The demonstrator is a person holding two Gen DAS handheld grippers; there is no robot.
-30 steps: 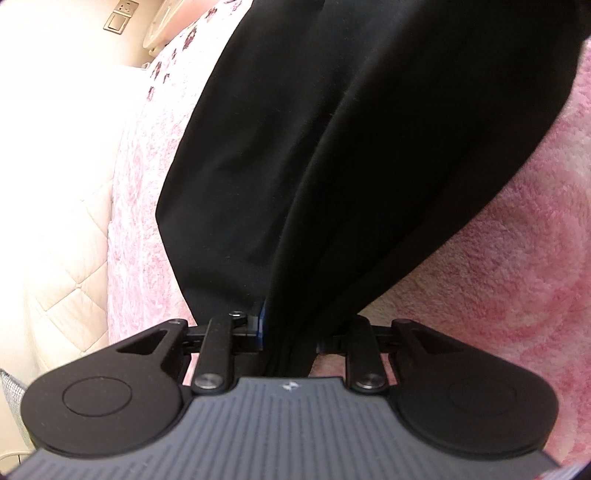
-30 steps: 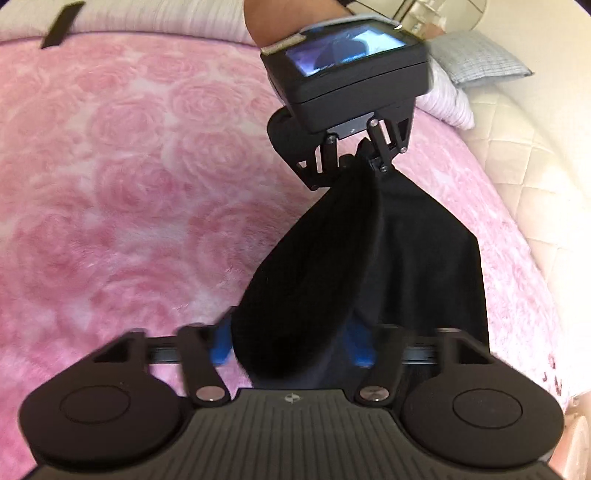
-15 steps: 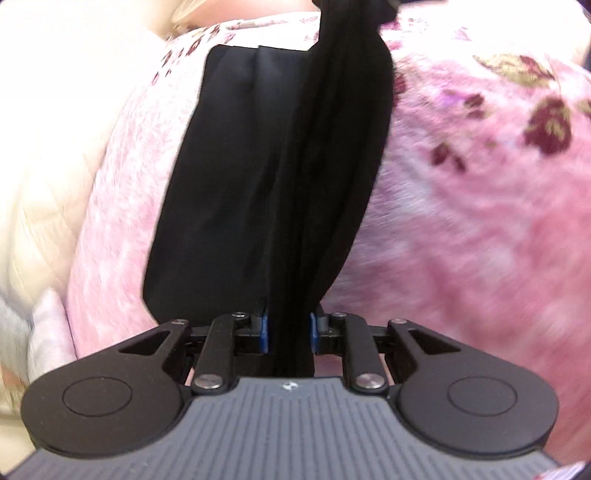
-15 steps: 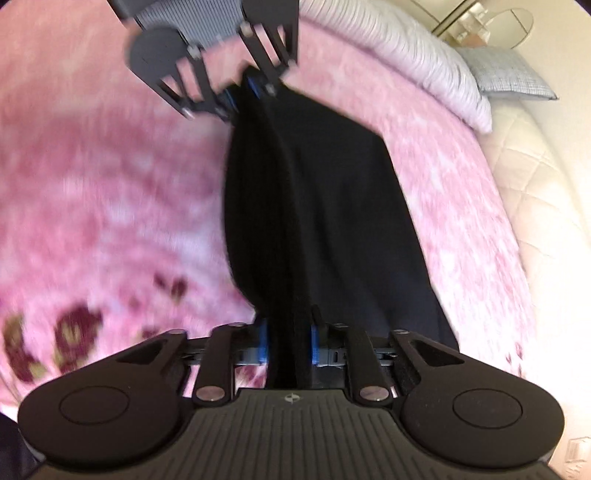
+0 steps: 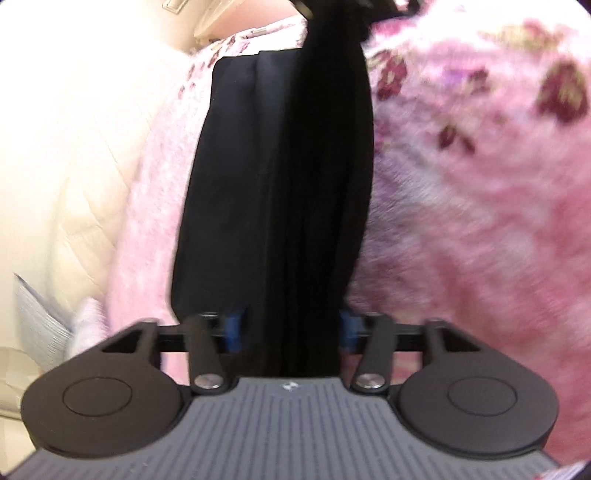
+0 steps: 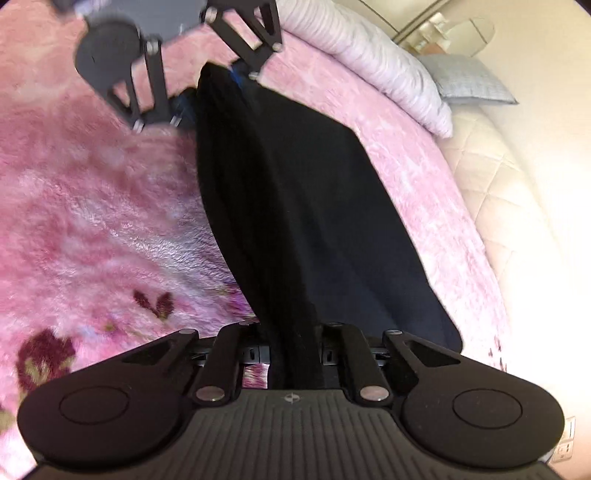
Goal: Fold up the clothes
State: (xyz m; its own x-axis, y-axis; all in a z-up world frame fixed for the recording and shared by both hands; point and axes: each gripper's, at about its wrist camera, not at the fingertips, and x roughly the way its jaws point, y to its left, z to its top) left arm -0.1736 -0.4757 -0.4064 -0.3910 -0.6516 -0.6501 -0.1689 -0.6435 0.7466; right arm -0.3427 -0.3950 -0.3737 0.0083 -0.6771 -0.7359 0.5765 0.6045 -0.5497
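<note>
Black smooth garment [image 5: 280,192], plush blanket [image 5: 461,221]

The pink floral blanket [image 5: 480,206] is smeared by motion blur in the left wrist view, its dark red flowers soft-edged. The black garment [image 5: 280,177] runs out past the top edge there, so the right gripper [image 5: 351,5] holding its far end is almost wholly cut off. In the right wrist view, the left gripper [image 6: 216,90] is blurred and cropped by the top edge. The garment hides the right gripper's [image 6: 293,347] pads. A small fitting at the lower right corner [image 6: 565,439] is too small to tell.
</note>
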